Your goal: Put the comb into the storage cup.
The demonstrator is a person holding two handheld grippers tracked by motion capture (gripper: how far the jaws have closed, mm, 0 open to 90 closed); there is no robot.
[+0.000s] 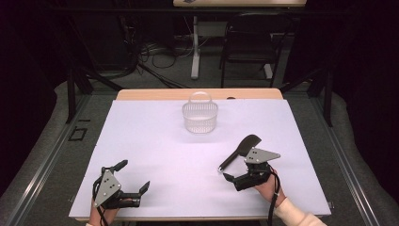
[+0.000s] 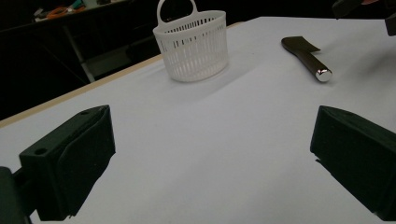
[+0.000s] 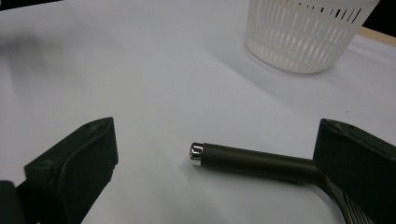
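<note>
A white slatted plastic basket (image 1: 200,113) with a hoop handle stands upright at the far middle of the white table sheet (image 1: 155,141). A dark utensil (image 1: 240,150) with a broad blade and a chrome-capped handle lies flat to the right of centre. My right gripper (image 1: 236,168) is open at the handle's end. In the right gripper view the utensil handle (image 3: 252,161) lies on the sheet between the jaws, close to the right one, with the basket (image 3: 308,32) beyond. My left gripper (image 1: 135,175) stands open and empty at the near left. Ahead of it are the basket (image 2: 194,46) and the utensil (image 2: 306,56).
The sheet covers a wooden table whose bare far edge (image 1: 155,94) shows behind the basket. Beyond the table stand a black chair (image 1: 249,44) and a desk leg (image 1: 195,47) with cables on the floor. Part of my right gripper (image 2: 364,7) shows at the left gripper view's top right.
</note>
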